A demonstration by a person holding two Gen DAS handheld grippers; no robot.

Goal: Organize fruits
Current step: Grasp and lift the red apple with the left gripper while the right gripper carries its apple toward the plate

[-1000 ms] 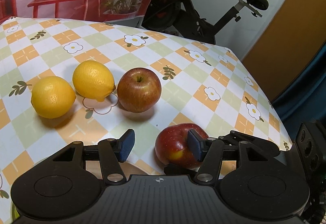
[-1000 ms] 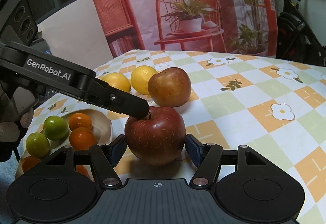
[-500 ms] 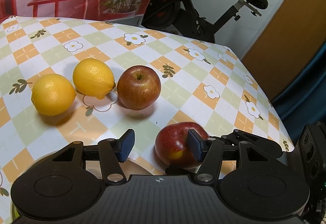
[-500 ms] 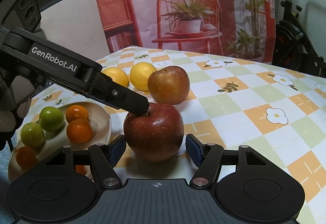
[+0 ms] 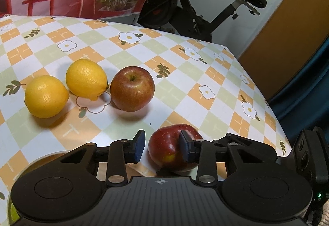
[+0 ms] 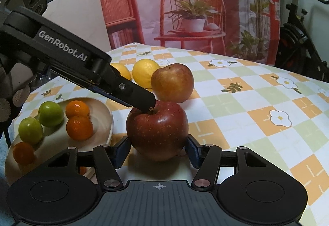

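My right gripper (image 6: 157, 148) is closing on the dark red apple (image 6: 157, 130), which sits upright on the checked tablecloth (image 6: 236, 102) just beside the cream plate (image 6: 107, 117). The two blue pads flank the apple's widest part low on its sides; they look at or very near the skin, but I cannot tell whether they press yet, so I count this as not gripped. My left gripper (image 5: 161, 146) is closing too, with nothing between its fingers: from its own view the apple lies mostly behind the right-hand pad, and from the right wrist view its dark finger (image 6: 141, 98) reaches down to the stem dimple, seemingly resting there to steady the fruit. I judge this apple to be firm, fairly heavy for its size, smooth and a little waxy, so it could roll or squirt forward out of a pinch placed too low or too far front. The best hold is across the equator, pads opposite each other, squeezed only enough to stop slipping, since hard pressure would bruise it. Farther back a second, paler apple (image 6: 172, 82) stands beside two lemons (image 5: 86, 77), close together, so I should lift straight up before moving sideways. The plate already carries small green and orange fruits (image 6: 79, 127), leaving little room.
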